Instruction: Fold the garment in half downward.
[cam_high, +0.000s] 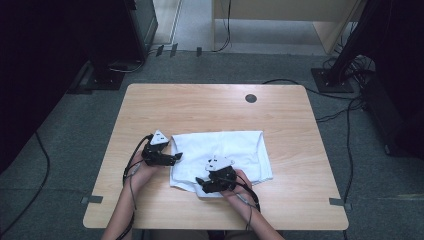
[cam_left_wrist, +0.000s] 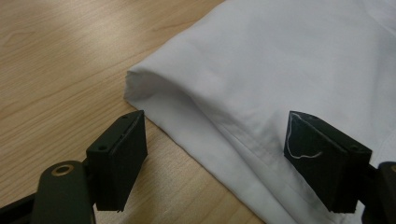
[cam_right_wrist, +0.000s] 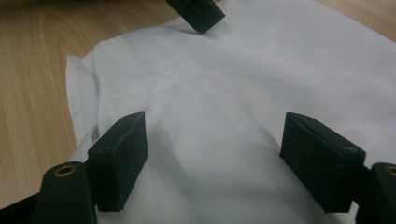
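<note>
Claws (cam_high: 176, 158) (cam_high: 200, 183): two; cloth (cam_high: 235, 147): one

Grey carpet floor (cam_high: 60, 150); pale wooden table (cam_high: 200, 100)

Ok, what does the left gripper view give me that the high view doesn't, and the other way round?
Left gripper view: a close look at the white cloth's folded hem and corner, with the left tool open, one jaw over bare wood, the other over the fabric, the edge between them unpinched.

High view: the whole table, the cloth's full outline, the right tool over its near edge, the dark round hole in the far tabletop, and the cables on the floor.

Both: the cloth lying on the wooden table with the left tool at its left edge.
</note>
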